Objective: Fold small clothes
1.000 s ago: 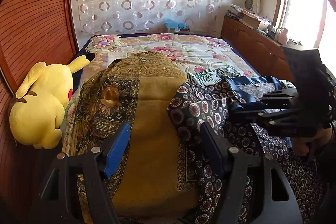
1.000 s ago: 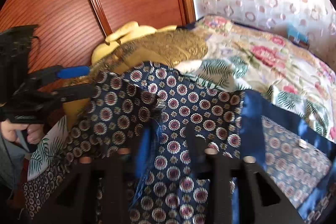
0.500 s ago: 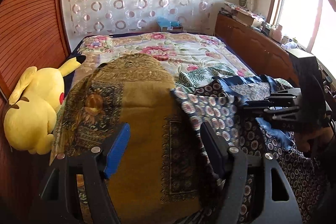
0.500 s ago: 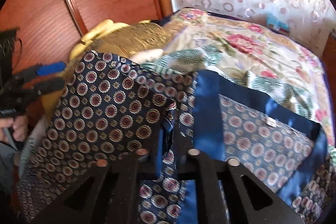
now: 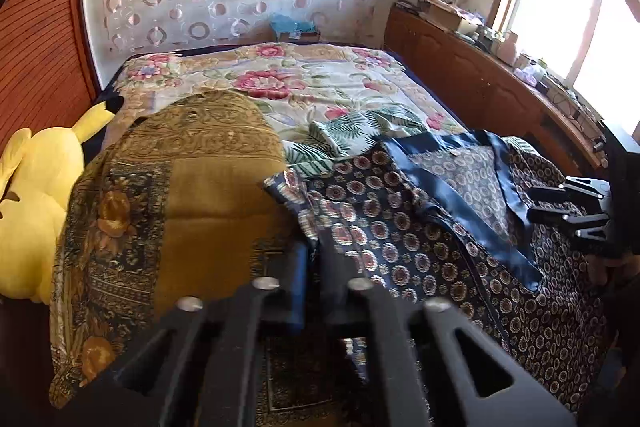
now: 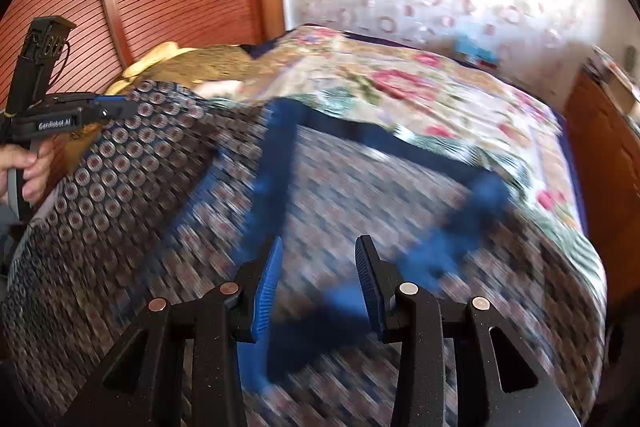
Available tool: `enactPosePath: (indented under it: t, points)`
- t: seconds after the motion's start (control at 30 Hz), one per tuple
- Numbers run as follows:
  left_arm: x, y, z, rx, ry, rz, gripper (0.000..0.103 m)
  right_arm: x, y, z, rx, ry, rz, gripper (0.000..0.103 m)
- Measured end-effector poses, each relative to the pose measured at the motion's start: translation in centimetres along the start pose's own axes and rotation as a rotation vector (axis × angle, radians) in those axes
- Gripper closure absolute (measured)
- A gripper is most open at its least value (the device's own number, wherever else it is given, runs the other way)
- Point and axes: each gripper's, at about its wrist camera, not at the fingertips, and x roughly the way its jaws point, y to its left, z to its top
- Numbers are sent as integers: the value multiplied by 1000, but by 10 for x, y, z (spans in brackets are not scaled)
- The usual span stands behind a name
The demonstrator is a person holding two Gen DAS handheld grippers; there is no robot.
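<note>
Pinching the left side edge of the navy patterned garment [image 5: 404, 239], the left gripper [image 5: 314, 267] has its fingers pressed nearly together with cloth between them. Right gripper [image 6: 318, 279] fingers are spread, nothing between the blue pads [image 6: 266, 287]; it hovers over the garment's middle, not touching as far as the blur lets me tell.

Garment lies spread on the near right part of the bed [image 5: 304, 83], satin blue collar band [image 5: 456, 179] facing up, neckline toward the bed's far end. Just beside it to the left sits a brown-gold patterned cloth [image 5: 192, 195], the two touching or slightly overlapping where the left gripper pinches. Yellow plush toy [image 5: 36, 203] at the bed's left edge.

Progress: early, I judge. Garment looks laid out roughly flat, no clean fold visible yet. Left side seems about to be carried over toward the middle. Remaining: both side folds, then the lengthwise fold, plus the brown-gold cloth if it counts.
</note>
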Motion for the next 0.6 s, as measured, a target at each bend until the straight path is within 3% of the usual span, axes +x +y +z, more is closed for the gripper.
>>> enactPosePath:
  t: [0.23, 0.33, 0.6]
  points:
    - [-21, 13, 8, 24, -79, 90, 101, -45, -47, -69, 148, 4, -102, 63]
    - [-17, 27, 10, -1, -68, 125, 101, -53, -64, -89, 212, 21, -128, 63]
    - [-26, 16, 3, 25, -110, 174, 97, -71, -72, -100, 210, 8, -142, 62]
